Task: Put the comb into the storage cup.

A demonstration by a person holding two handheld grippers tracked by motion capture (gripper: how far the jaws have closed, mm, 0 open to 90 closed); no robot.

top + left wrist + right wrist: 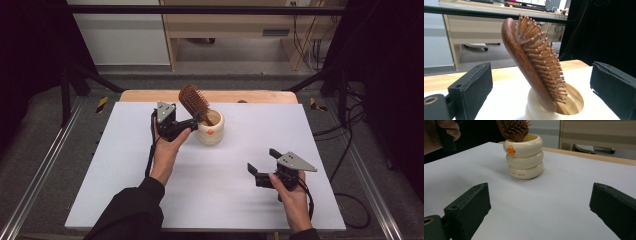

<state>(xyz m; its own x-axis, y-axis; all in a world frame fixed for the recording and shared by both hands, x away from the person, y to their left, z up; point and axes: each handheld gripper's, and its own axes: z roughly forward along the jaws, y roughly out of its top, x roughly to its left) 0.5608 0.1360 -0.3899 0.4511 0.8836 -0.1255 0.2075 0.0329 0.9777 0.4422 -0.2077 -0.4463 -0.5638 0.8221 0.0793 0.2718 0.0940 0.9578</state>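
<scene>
matte white table [125,165] bears a ringed cream cup [210,131] holding a wooden brush [193,101] (both grippers' fingers apart).

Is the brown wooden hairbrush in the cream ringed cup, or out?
In. The brown wooden hairbrush stands handle-down inside the cream ringed cup, leaning on its rim; the left gripper is open around it.

A white-topped table [125,190] carries a cream ringed cup [210,131] standing near its far edge

hairbrush [524,62]: glossy dark wood, wooden pins | holder [525,157]: smooth cream ceramic-looking | table sheet [210,175]: matt white
</scene>
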